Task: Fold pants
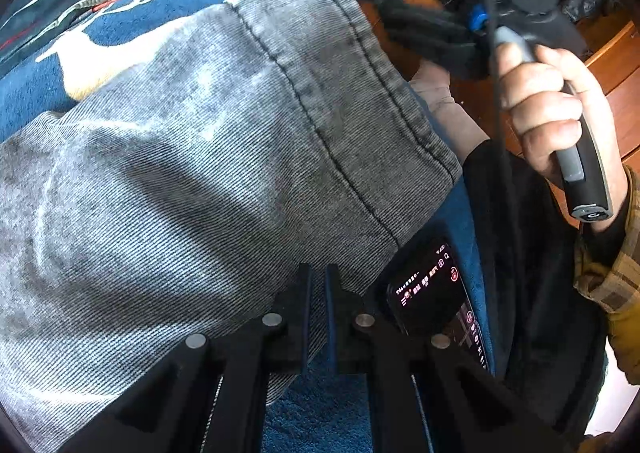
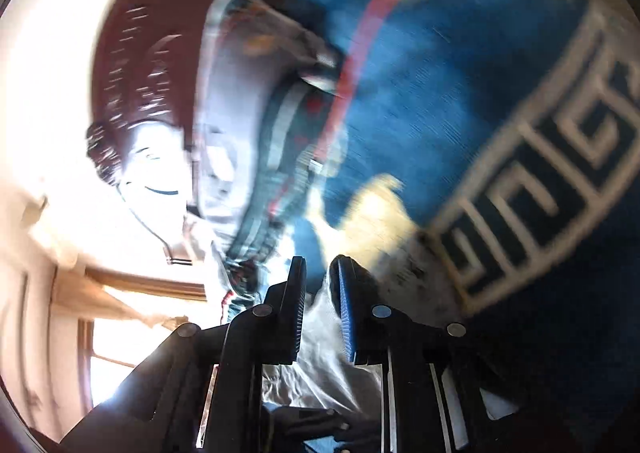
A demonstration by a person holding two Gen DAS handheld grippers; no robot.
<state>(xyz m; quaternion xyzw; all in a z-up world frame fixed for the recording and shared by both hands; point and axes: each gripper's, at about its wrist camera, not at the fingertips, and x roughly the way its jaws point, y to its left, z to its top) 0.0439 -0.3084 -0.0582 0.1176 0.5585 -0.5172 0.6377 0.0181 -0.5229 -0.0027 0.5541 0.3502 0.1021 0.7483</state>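
Left gripper [image 1: 318,277]: jaws nearly closed, pinching edge of grey pants [image 1: 180,157] spread over blue blanket [image 1: 120,21]. Phone [image 1: 436,289] beside hem. Right gripper [image 2: 320,273]: narrow gap, pale fabric between fingers; grip uncertain, view blurred.

We find almost nothing readable. At the lower right of the left wrist view, the phone [image 1: 434,289] has a lit screen with small red and white characters, too small for us to read.

right wrist view is motion-blurred; the phone [image 1: 436,293] lies partly under the pants [image 1: 200,157].
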